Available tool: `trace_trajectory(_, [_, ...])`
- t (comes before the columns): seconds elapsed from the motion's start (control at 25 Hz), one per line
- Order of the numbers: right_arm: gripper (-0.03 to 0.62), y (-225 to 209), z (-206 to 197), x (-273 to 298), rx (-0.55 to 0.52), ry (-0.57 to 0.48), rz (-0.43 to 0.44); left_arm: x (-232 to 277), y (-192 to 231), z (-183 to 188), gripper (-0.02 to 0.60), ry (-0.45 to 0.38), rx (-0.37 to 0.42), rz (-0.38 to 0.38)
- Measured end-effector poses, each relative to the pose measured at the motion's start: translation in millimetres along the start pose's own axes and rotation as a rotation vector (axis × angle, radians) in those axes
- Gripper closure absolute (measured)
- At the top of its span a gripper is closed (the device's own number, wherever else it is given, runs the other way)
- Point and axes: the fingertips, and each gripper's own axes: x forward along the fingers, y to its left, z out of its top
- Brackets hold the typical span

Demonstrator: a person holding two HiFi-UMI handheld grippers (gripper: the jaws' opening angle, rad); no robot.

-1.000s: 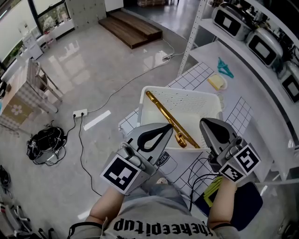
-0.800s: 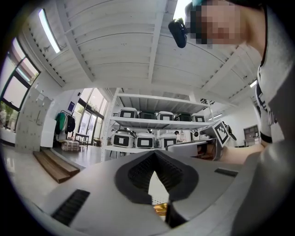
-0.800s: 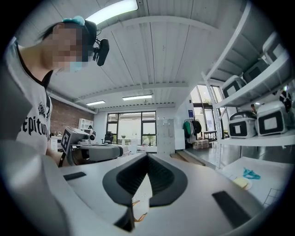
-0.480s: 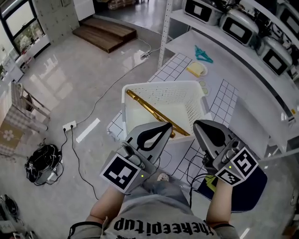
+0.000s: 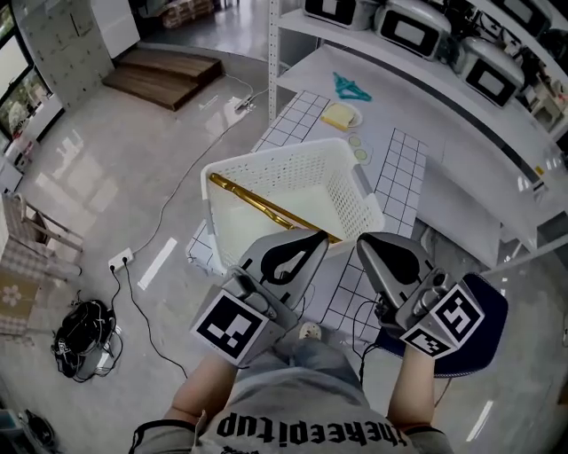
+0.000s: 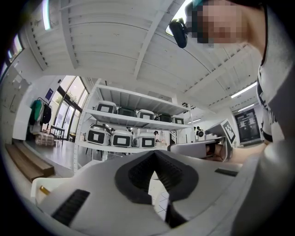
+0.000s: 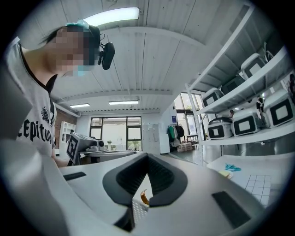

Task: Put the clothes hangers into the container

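**Head view: both grippers shut and empty, one gold hanger in the basket**

Far to the left, a black bag lies on the floor. A white power strip lies near it. A brown wooden step is up at the top left.

The left gripper is held up in front of the person, just on the near side of the white basket. Its fingers are pressed together at the tips. Nothing is between them.

The white basket sits on a checked mat at the near end of the desk. A gold hanger lies inside it, slanted along the bottom by the left wall. The near end of the gold hanger is hidden behind the left gripper.

Farther back on the desk, well apart from the basket, lies a blue-green hanger. A yellow thing sits just beside it.

The right gripper is held up next to the left one, by the near corner of the basket. Its fingers are closed tight and hold nothing. In the right gripper view, a bit of the gold hanger shows far behind the shut tips.

On the shelf over the desk stand rice cookers. A dark blue stool is low on the right, under the right gripper.
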Motion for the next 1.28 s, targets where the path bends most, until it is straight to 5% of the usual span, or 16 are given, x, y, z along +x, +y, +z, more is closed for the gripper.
trace_trajectory(0.48, [0.6, 14.7, -3.3, -11.1, -0.022, 0.0, -0.051, 8.9, -15.4, 3.9, 0.568, -0.004, 0.007, -0.072])
trace_trajectory(1.28, [0.6, 13.0, 1.2, -14.4, -0.043, -0.022, -0.077, 8.0, -21.3, 5.1, 0.568, -0.012, 0.012, -0.07])
